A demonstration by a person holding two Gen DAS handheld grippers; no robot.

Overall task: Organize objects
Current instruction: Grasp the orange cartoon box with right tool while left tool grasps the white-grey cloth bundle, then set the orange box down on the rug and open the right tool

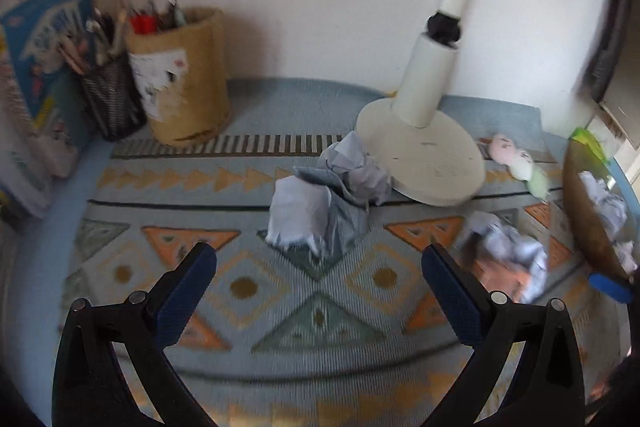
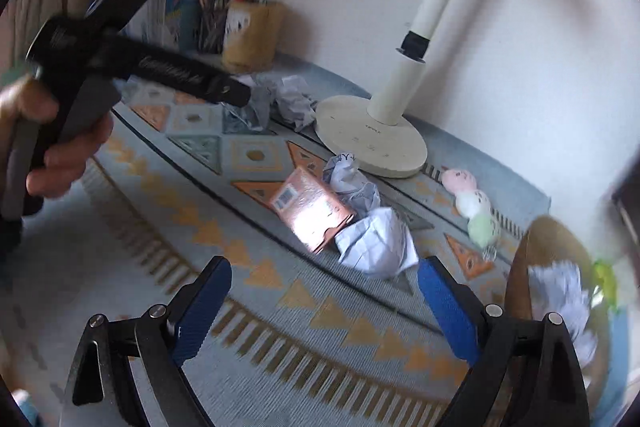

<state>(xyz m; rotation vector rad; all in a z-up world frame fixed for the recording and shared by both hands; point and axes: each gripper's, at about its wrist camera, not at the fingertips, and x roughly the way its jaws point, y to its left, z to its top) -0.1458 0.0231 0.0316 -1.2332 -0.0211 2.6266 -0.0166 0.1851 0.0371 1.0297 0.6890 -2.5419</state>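
Hovering with both claws spread wide and empty: left claw [image 1: 319, 291], right claw [image 2: 325, 301]. Eyeing crumpled paper [image 1: 316, 205] mid-counter [image 1: 256, 327], touching the lamp base [image 1: 420, 155]. Judging it light, soft, crushable; pinching across its bulk.

no text is readable; lamp base [image 2: 370, 137] markings too blurred.

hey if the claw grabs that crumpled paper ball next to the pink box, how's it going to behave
The paper ball probably weighs very little: it is loosely crumpled sheet with air inside. It would likely squash between the right claw fingers rather than resist. Its creased, uneven shape suggests it will scoot or tumble on the patterned cloth if nudged, not roll cleanly.
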